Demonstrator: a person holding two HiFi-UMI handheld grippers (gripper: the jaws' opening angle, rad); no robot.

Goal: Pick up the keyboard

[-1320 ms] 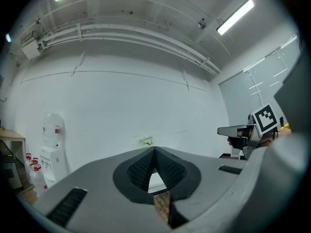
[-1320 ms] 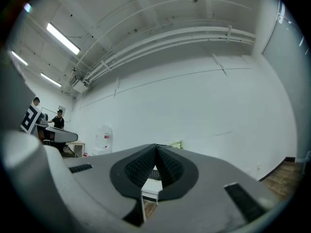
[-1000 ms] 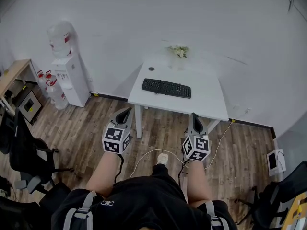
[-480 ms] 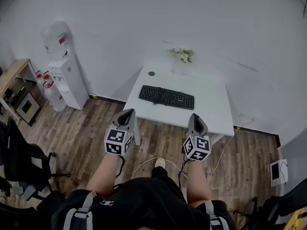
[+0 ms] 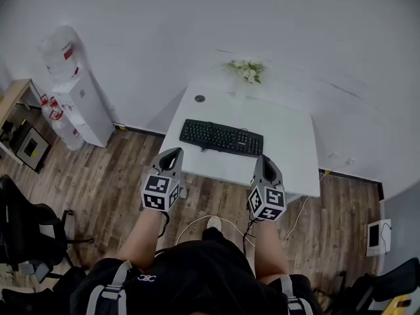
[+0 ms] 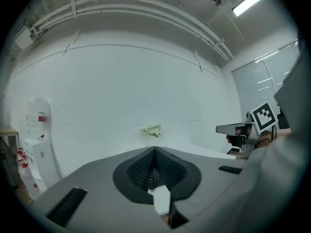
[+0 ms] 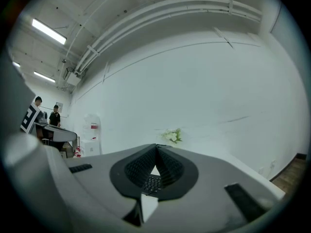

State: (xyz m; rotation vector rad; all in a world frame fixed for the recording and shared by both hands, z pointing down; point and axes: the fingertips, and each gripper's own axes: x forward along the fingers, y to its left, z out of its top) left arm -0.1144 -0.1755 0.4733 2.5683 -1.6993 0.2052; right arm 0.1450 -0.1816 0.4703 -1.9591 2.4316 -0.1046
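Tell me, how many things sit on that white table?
3: the black keyboard near the front, white flowers at the back edge, a small dark round thing at the back left. None seem hidden.

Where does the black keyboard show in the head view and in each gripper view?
Head view: keyboard lies mid-frame on the white table.
Left gripper view: not made out; the shut jaws fill the low centre.
Right gripper view: a sliver of the keyboard shows low centre, through the notch behind the shut jaws.
Shared landmark: white flowers at the table's far edge.
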